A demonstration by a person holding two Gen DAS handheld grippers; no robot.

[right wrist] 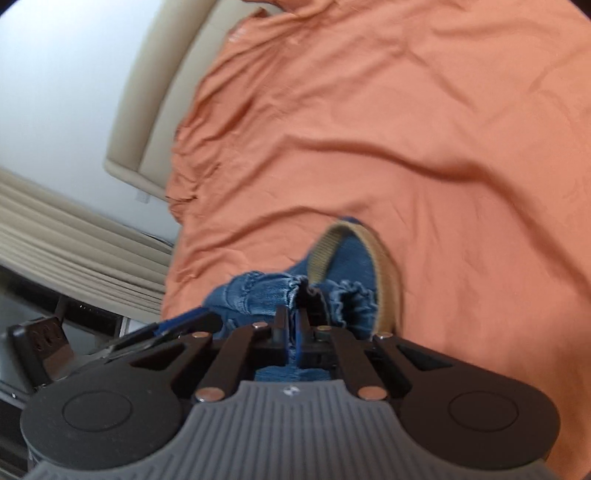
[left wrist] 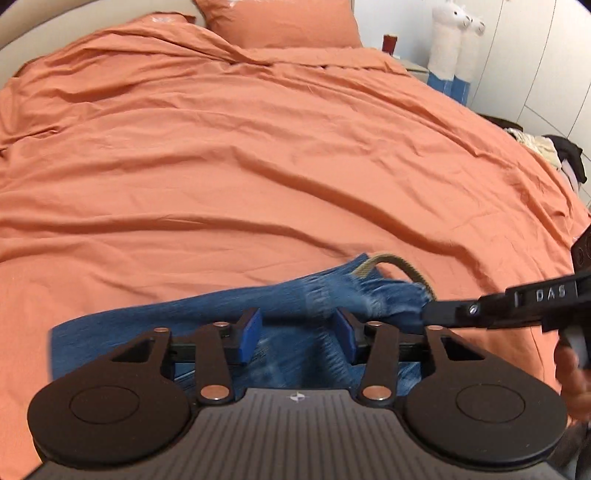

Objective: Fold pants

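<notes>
Blue denim pants [left wrist: 229,314] with a tan elastic waistband [left wrist: 391,264] lie on the orange bed sheet near the front edge. My left gripper [left wrist: 298,334] is open just above the denim, its blue pads apart. My right gripper [left wrist: 428,314] comes in from the right and pinches the gathered waist. In the right wrist view the right gripper [right wrist: 294,332] is shut on bunched denim [right wrist: 266,291], and the tan waistband [right wrist: 384,266] loops beyond it. The left gripper's finger [right wrist: 177,326] shows at the left there.
The orange sheet [left wrist: 258,155] covers the bed, with orange pillows [left wrist: 280,22] at the head. Two white plush toys [left wrist: 454,40] and a clothes pile [left wrist: 546,147] stand off the right side. A beige headboard [right wrist: 155,110] and curtain [right wrist: 66,240] show in the right wrist view.
</notes>
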